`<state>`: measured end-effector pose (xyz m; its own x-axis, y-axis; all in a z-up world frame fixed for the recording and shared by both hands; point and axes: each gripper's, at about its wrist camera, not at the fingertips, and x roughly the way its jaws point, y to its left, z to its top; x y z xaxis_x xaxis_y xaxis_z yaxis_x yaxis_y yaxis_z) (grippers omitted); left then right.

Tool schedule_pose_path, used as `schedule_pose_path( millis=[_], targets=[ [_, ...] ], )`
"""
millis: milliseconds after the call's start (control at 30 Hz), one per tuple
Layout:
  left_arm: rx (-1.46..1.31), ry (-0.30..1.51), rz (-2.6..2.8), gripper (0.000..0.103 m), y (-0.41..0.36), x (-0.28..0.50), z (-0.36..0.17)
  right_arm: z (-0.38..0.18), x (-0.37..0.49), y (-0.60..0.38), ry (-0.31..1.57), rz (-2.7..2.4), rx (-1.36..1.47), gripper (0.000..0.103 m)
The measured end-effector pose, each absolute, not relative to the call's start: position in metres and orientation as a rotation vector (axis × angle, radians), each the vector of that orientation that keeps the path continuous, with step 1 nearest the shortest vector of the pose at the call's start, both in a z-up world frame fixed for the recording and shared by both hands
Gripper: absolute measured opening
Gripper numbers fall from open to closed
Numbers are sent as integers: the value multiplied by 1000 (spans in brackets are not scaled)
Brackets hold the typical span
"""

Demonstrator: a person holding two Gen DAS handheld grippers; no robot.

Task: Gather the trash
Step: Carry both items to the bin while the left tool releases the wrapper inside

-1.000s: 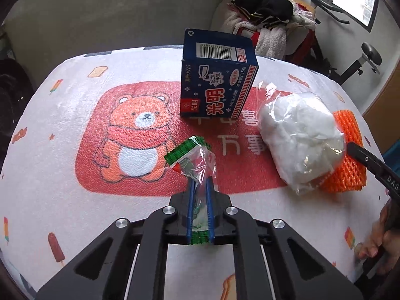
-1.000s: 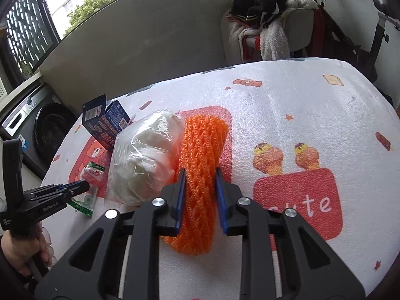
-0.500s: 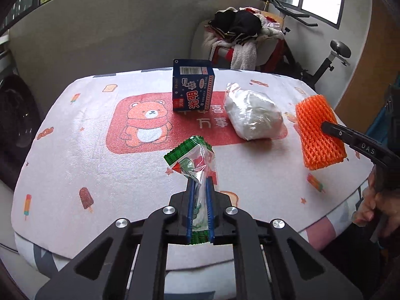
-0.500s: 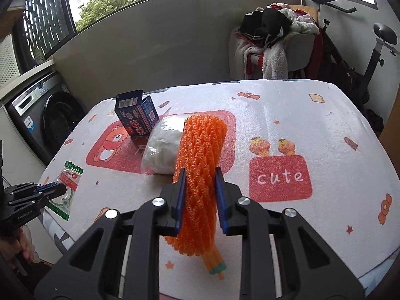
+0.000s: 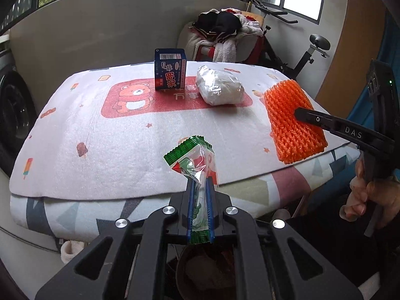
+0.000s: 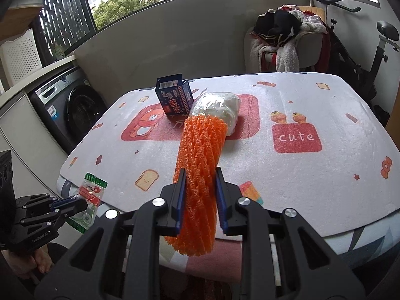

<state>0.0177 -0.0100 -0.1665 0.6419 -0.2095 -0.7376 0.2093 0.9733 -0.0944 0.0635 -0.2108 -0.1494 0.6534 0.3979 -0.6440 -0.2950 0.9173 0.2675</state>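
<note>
Trash items held up and lying on the table

The green wrapper (image 5: 193, 161) and orange foam net (image 6: 200, 172) were held above the table edge; blue carton (image 5: 170, 69) stood beside the white bag (image 5: 220, 88).

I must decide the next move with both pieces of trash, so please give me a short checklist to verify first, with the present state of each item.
1. Left gripper is shut on the green wrapper: ok.
2. Right gripper is shut on the orange foam net: ok.
3. Both held pieces are lifted off the table: ok.
4. Trash bin is in view as a drop place: cannot tell; only a dark round container shows below the left gripper.
5. Table is free of trash: not ok; the blue carton and the white plastic bag are on it.
</note>
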Motion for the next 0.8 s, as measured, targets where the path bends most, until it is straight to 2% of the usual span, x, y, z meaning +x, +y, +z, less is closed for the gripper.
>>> schedule_pose_path(
  millis=[667, 700, 800],
  targets=[
    [91, 924, -339, 13, -44, -51, -217, -171, -21, -202, 774, 447, 75, 25],
    [94, 927, -349, 16, -45, -52, -218, -172, -22, -203, 776, 448, 74, 25],
    [92, 923, -372, 34, -48, -52, -217, -176, -23, -204, 789, 451, 77, 25]
  ],
)
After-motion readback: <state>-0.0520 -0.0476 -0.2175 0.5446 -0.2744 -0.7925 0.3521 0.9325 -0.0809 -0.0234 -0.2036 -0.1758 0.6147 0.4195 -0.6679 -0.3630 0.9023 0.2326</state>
